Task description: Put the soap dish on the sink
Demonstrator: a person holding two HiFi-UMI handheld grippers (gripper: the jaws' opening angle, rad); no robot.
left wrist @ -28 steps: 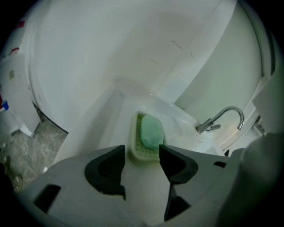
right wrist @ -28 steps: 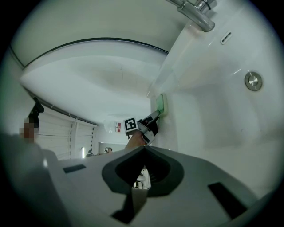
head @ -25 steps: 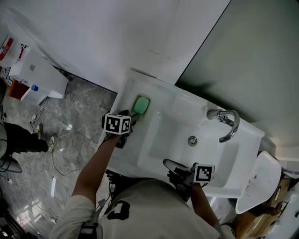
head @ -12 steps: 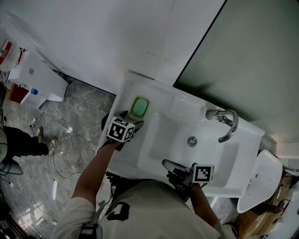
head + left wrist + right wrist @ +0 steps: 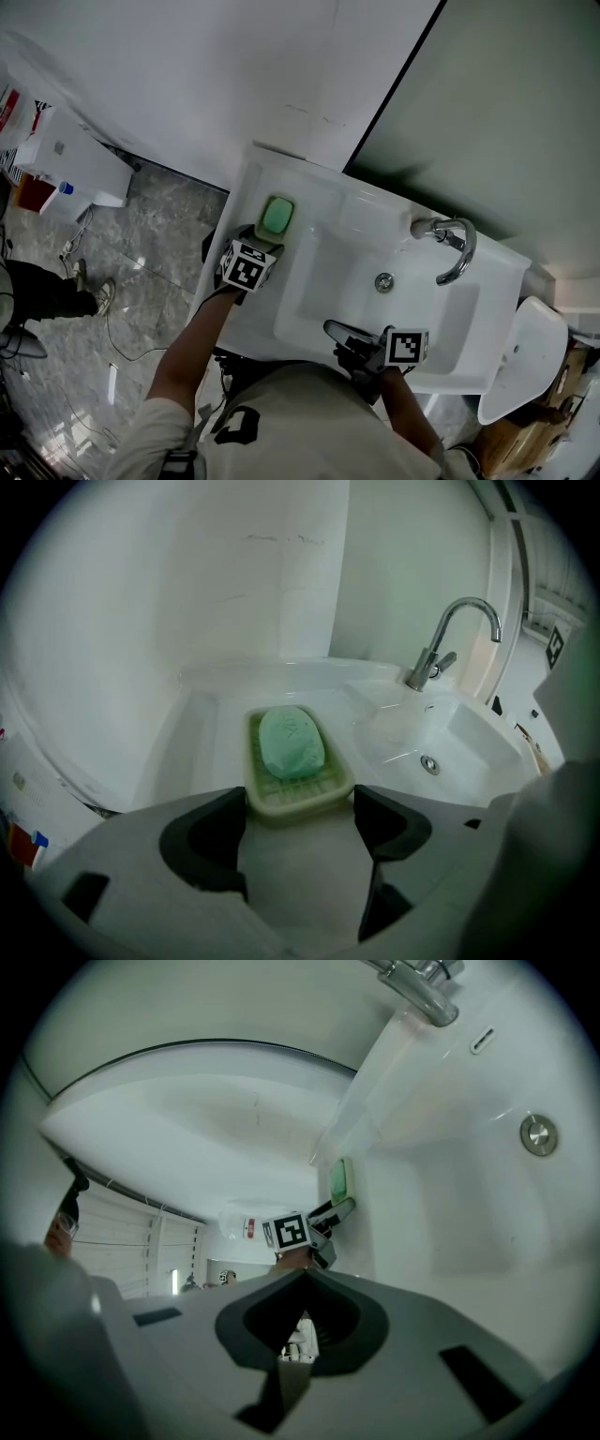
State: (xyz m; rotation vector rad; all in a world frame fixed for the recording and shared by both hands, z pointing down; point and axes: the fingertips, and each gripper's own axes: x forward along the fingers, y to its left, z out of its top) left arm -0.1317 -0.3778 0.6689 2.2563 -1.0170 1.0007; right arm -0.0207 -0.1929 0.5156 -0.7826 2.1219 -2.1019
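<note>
The green soap dish (image 5: 281, 787) sits flat on the white sink (image 5: 255, 314), on the ledge to the left of the basin and close to the wall. A pale green bar of soap (image 5: 292, 743) lies in it, on top of the little ribs.

The left gripper (image 5: 300, 808) points down at the dish from the front edge of the sink. Its two dark jaws are spread wide and have just been opening. The near end of the dish is between the tips, one tip on each side, but they are not squeezing it. The dish rests on the ledge by itself. The cube with the black and white squares (image 5: 247, 265) sits on top of this gripper, just in front of the dish.

The right gripper (image 5: 305, 1277) is well apart from the dish, over the front rim of the sink by the basin. Its jaws are pressed together and there is nothing in them.

At the back of the sink stands a shiny bent faucet (image 5: 452, 246). The round metal drain (image 5: 384, 281) is in the basin below it. The floor (image 5: 141, 272) beside the sink is grey stone.
</note>
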